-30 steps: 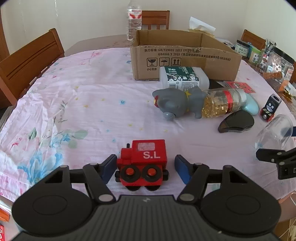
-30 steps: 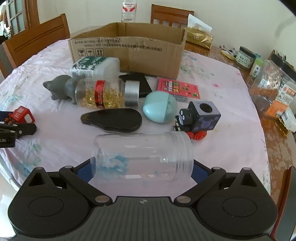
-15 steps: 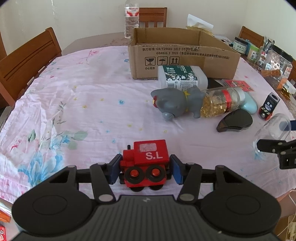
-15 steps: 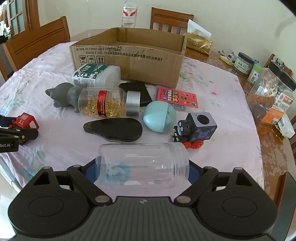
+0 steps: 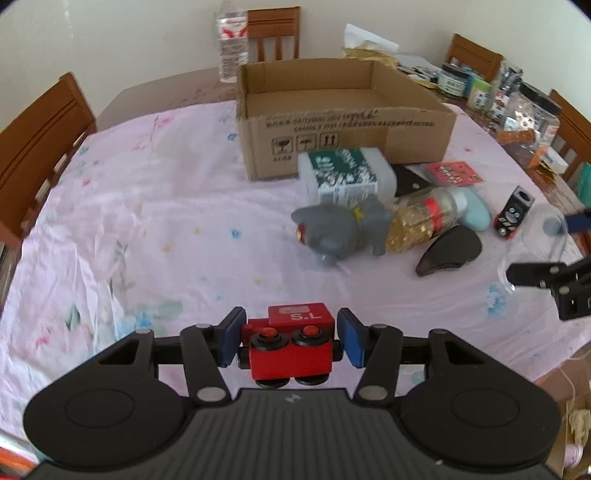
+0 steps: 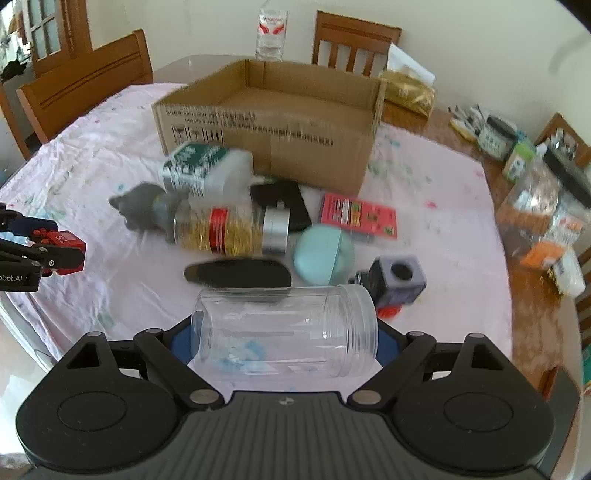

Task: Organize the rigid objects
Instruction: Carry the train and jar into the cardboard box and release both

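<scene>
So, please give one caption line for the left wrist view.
Left gripper shut on red wooden toy train, open brown cardboard box beyond.

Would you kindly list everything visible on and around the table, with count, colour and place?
cardboard box: 1, brown, open, table's far middle
white bottle: 1, green label, lying before box
grey toy: 1, beside capsule bottle
capsule bottle: 1, gold contents, lying
black oval: 1, mid-table
teal egg: 1
purple train: 1
pink card: 1
water bottle: 1, behind box
red train: 1, in left gripper
clear jar: 1, in right gripper
</scene>
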The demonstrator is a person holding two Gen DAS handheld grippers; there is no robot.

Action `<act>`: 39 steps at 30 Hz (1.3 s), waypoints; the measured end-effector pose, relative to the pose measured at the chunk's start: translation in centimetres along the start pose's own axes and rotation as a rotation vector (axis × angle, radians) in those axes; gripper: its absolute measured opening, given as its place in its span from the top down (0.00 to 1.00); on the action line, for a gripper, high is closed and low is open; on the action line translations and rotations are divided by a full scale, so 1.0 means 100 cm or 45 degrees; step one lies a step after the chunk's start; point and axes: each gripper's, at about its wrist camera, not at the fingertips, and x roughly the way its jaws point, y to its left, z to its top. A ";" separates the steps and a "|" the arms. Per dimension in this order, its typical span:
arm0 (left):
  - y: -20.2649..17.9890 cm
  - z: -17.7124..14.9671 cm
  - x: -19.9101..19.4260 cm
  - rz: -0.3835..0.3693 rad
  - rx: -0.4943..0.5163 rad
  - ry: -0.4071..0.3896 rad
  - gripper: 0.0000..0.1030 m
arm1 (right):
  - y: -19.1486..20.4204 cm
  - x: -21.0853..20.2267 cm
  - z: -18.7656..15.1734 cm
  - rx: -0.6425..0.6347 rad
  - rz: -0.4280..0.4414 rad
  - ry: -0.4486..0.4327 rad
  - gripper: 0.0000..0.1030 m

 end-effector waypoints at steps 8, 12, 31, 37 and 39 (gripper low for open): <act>0.001 0.044 -0.019 -0.090 0.118 -0.020 0.48 | -0.010 -0.022 0.038 -0.023 0.042 -0.098 0.10; 0.002 0.080 -0.021 -0.129 0.170 -0.072 0.48 | -0.014 -0.025 0.062 -0.033 0.048 -0.152 0.10; 0.020 0.240 0.083 -0.157 0.303 -0.179 0.48 | -0.032 0.011 0.164 0.085 -0.030 -0.209 0.10; 0.031 0.262 0.114 -0.123 0.256 -0.240 0.39 | -0.033 0.022 0.184 0.088 -0.072 -0.178 0.10; 0.034 0.264 0.118 -0.120 0.252 -0.241 0.17 | -0.034 0.027 0.189 0.088 -0.084 -0.166 0.10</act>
